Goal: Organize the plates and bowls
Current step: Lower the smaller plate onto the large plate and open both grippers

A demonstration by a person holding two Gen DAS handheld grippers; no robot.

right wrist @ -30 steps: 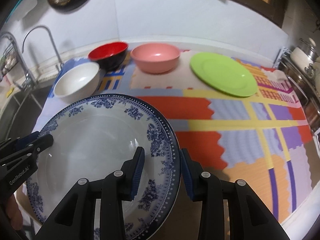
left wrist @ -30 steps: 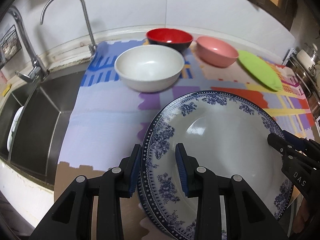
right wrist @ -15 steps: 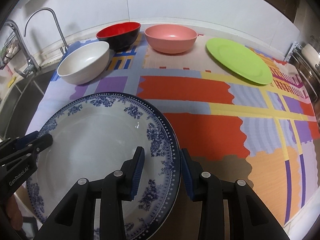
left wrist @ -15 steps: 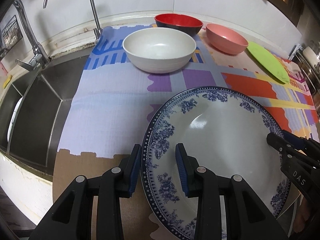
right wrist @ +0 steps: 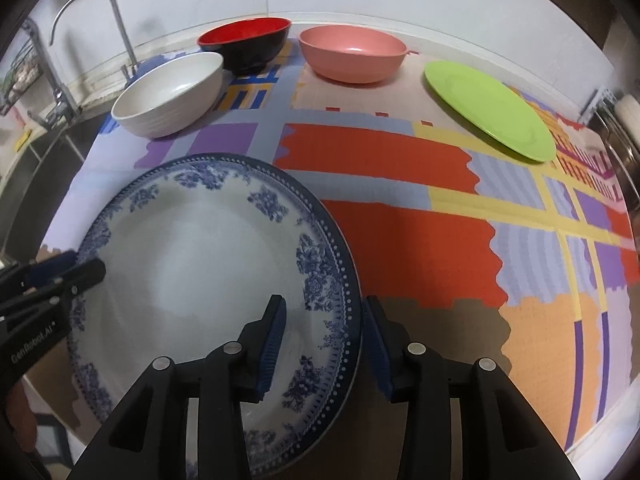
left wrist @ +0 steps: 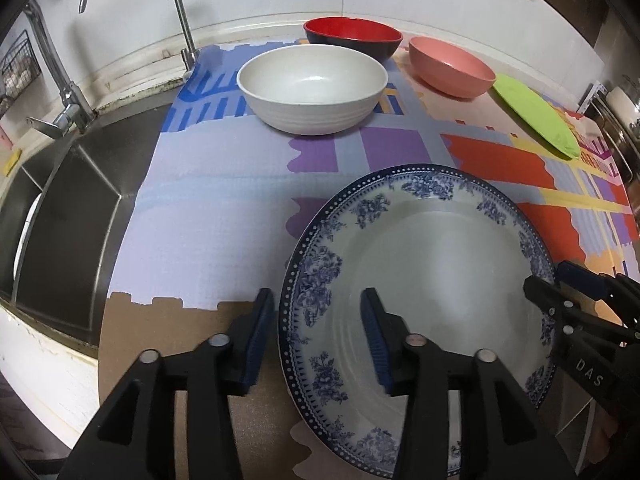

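The left gripper [left wrist: 318,334] straddled the near-left rim of the large round white ceramic plate with blue floral border [left wrist: 424,280], its jaws opening, pads clear of the rim. The right gripper [right wrist: 324,338] straddled the opposite rim in the lower centre of its view, jaws likewise opening and loose. The plate lay low in both frames on the multicoloured patterned mat [right wrist: 400,168]. Across the upper frame sat 1 flat lime-green plate [right wrist: 490,110], 1 white ribbed bowl [left wrist: 312,88], 1 pink bowl [right wrist: 352,54] and 1 red-and-black bowl [left wrist: 352,36]. The steel sink [left wrist: 60,208] filled the left wrist view's left edge.
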